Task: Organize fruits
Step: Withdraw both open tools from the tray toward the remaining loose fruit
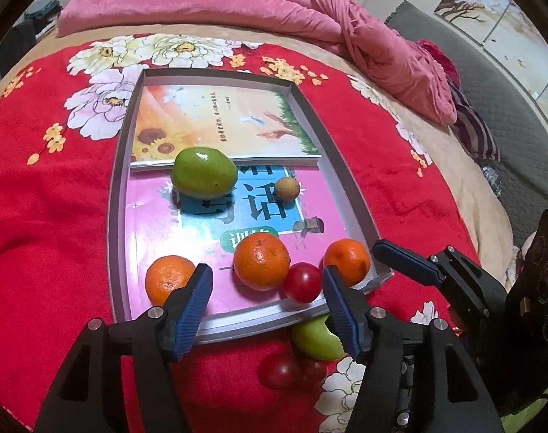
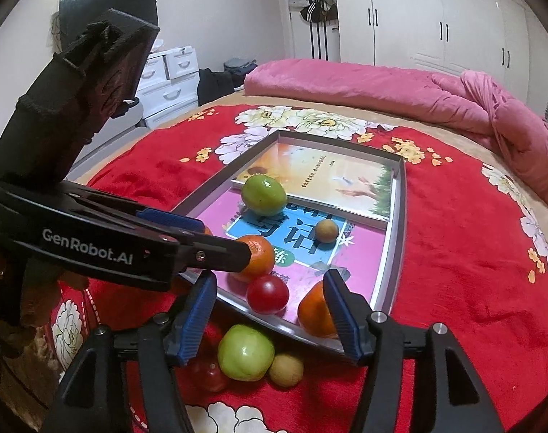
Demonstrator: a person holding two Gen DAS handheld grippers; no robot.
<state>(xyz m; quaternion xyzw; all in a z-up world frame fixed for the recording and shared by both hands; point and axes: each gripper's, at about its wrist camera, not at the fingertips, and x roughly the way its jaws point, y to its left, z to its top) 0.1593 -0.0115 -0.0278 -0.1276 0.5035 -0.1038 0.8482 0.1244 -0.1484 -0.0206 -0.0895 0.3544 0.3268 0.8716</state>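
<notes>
A shallow grey tray (image 1: 119,195) (image 2: 396,252) lined with books lies on the red flowered blanket. In it sit a green fruit (image 1: 204,172) (image 2: 264,190), a small brown fruit (image 1: 287,188) (image 2: 326,231), three oranges (image 1: 261,261) (image 1: 168,279) (image 1: 347,260) and a red tomato (image 1: 302,282) (image 2: 267,293). Outside the near edge lie another green fruit (image 2: 246,352) (image 1: 314,341), red tomatoes (image 1: 279,370) (image 2: 209,375) and a small brown fruit (image 2: 286,370). My left gripper (image 1: 266,306) is open and empty over the tray's near edge. My right gripper (image 2: 270,321) is open and empty above the loose fruit.
A pink quilt (image 1: 310,18) (image 2: 418,90) is bunched along the far side of the bed. White drawers (image 2: 169,75) stand at the left, wardrobes (image 2: 436,18) behind. The right gripper's fingers (image 1: 407,256) show at the right of the left wrist view.
</notes>
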